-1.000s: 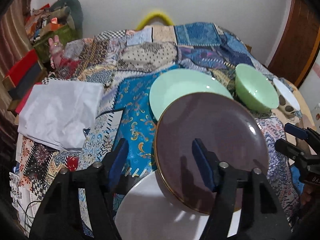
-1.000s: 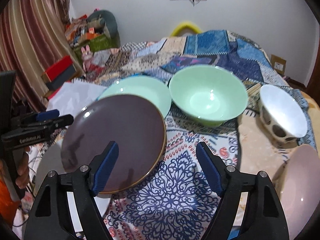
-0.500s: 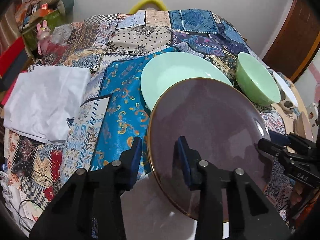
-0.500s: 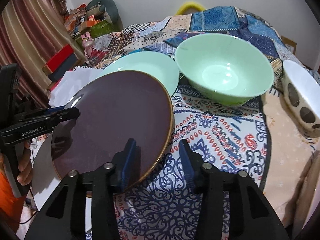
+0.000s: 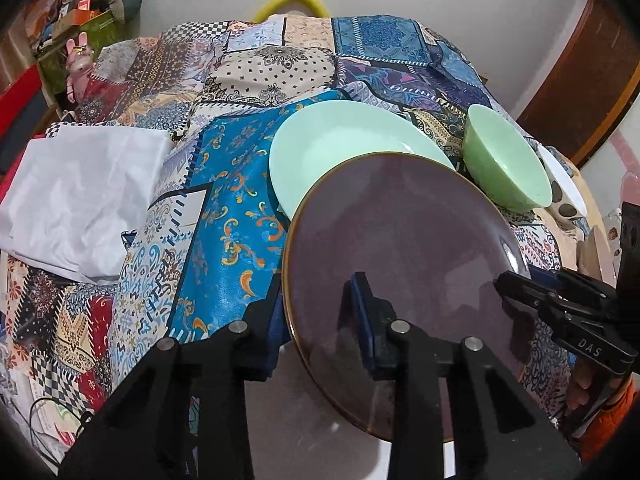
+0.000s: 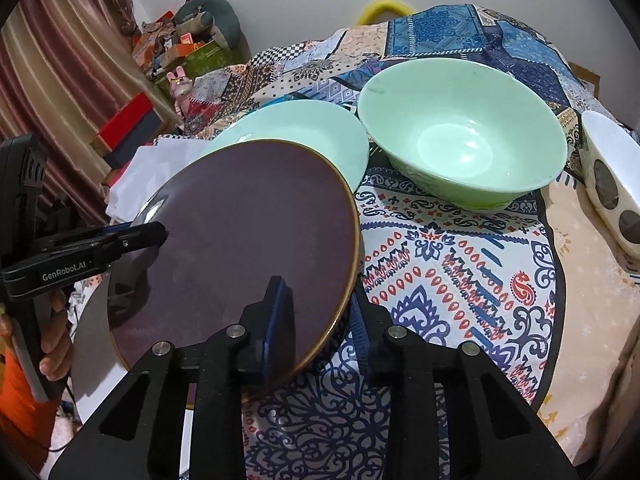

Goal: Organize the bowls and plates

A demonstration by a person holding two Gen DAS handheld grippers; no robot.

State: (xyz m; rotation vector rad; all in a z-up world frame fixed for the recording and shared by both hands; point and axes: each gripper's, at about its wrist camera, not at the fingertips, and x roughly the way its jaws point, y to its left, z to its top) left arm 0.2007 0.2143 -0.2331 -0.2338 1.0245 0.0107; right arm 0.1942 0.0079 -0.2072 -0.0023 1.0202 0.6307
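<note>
A dark brown plate [image 5: 400,240] with a gold rim is held tilted above a white plate [image 5: 300,420]. My left gripper [image 5: 318,292] straddles the brown plate's left rim, one blue pad on its face and the other beneath; its jaws are still closing on it. My right gripper [image 6: 318,296] grips the opposite rim of the brown plate [image 6: 248,232] the same way, its jaws closing too. Behind it lie a mint plate [image 5: 340,148] and a green bowl [image 6: 460,140].
A white bowl with dark spots [image 6: 612,176] stands at the right. Folded white cloth [image 5: 80,192] lies at the left on the patchwork cover [image 5: 224,216]. Boxes and toys crowd the far left corner [image 6: 180,52]. A hand [image 6: 52,344] holds the left gripper.
Both grippers have gone from wide open to closed on the brown plate's opposite rims. The views have tipped down and drawn closer to the plate.
</note>
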